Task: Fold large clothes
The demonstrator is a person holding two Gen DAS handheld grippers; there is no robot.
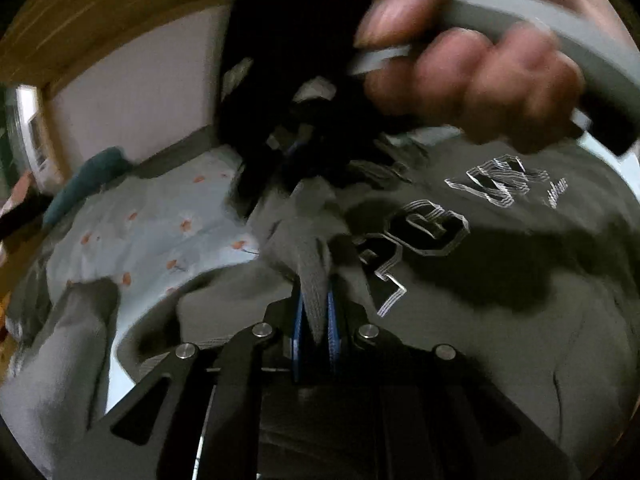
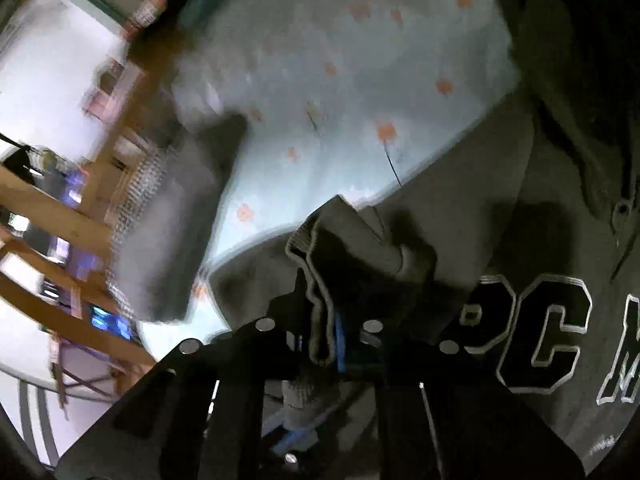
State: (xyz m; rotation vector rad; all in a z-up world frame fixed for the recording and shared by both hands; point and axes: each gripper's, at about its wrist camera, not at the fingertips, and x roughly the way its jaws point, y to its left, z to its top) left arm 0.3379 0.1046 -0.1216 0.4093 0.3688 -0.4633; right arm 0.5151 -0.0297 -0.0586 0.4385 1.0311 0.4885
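A grey sweatshirt [image 1: 500, 320] with black block letters outlined in white lies on a bed with a pale blue flowered sheet [image 1: 160, 232]. My left gripper [image 1: 316, 320] is shut on a bunched fold of the sweatshirt between its blue pads. In the left wrist view the right gripper [image 1: 304, 152] shows as a blurred black shape just ahead, held by a hand on a grey handle [image 1: 520, 28]. In the right wrist view my right gripper [image 2: 326, 336] is shut on a ribbed edge of the sweatshirt [image 2: 500, 208]. A grey sleeve [image 2: 172, 232] lies to the left.
A teal pillow [image 1: 92, 176] lies at the far end of the bed. A white wall and a wooden frame [image 1: 100, 20] stand behind the bed. Wooden furniture and shelves [image 2: 80, 216] show left in the right wrist view. Both views are motion-blurred.
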